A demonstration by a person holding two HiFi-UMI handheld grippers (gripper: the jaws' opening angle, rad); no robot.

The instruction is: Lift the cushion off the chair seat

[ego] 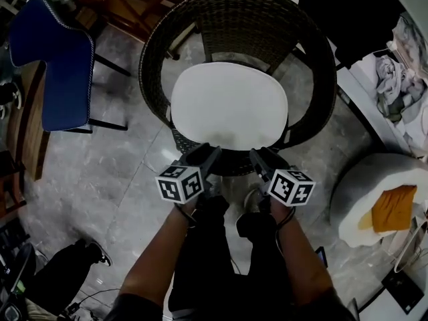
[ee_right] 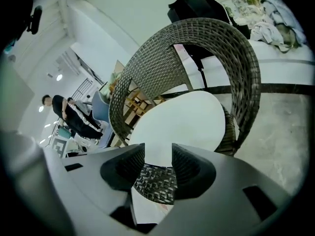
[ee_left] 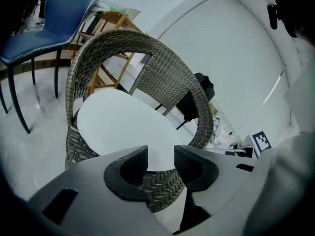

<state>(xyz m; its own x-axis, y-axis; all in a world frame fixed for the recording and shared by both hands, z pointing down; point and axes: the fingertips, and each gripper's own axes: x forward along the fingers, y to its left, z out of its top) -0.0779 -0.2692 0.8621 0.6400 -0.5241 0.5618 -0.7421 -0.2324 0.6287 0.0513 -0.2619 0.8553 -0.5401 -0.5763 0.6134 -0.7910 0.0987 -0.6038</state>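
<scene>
Below the head camera, at the near edge of a dark woven wicker tub chair [ego: 237, 19], two hand-held grippers sit side by side over the grey stone floor. The left gripper [ego: 206, 154] and the right gripper [ego: 262, 158] each have their jaws spread apart and are pinching nothing. Each gripper view shows the chair's wicker front rim and the cushion's near edge framed in the gap, with no contact visible.

The white oval cushion [ego: 229, 105] lies flat on the chair seat, filling it, and has not yet been lifted.

What could go wrong: the jaws line up close to the wicker rim, so closing too low would probably catch the weave instead of the cushion. A shallow pinch on the soft edge might slip free. With both grips on the near side, the far side may sag and drag against the chair back, and uneven lifting could tip the cushion.

Counted: one cushion, one wicker chair and two grippers. There is also one blue padded chair [ego: 57, 65] far left, and one white round pouf [ego: 354, 199] to the right carrying one orange cloth [ego: 393, 206]
</scene>
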